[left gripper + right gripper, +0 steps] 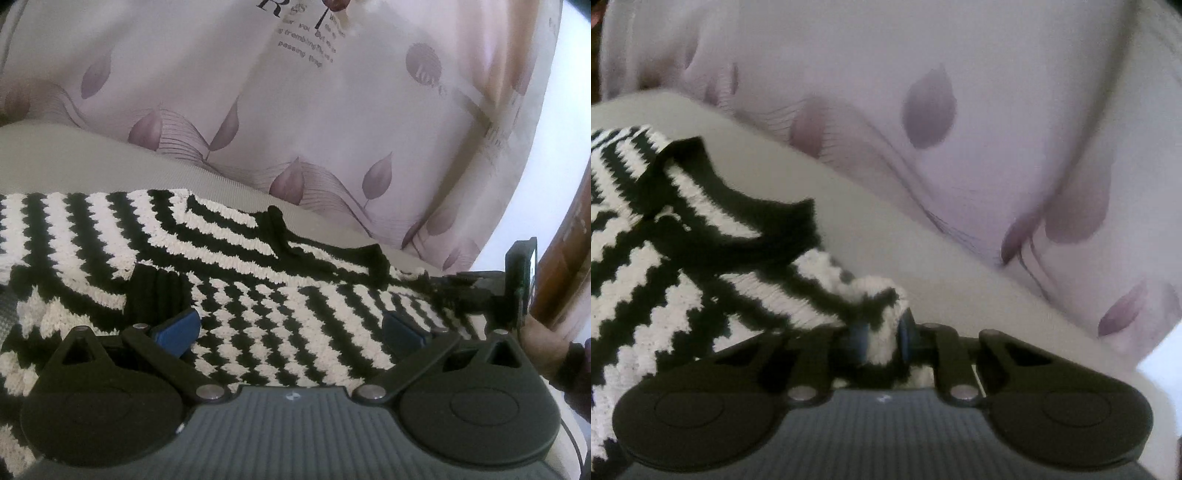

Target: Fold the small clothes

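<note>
Crowding the sweater (258,295): leaf-print curtain (295,110).

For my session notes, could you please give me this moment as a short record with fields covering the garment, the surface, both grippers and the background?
garment: black-and-white striped knitted sweater, lying spread out, partly folded over
surface: plain pale grey padded surface
left gripper: open, blue pads apart, low over the sweater
right gripper: shut on a bunched edge of the sweater
background: pale lilac curtain with purple leaf print
fold stage: not finished
</note>
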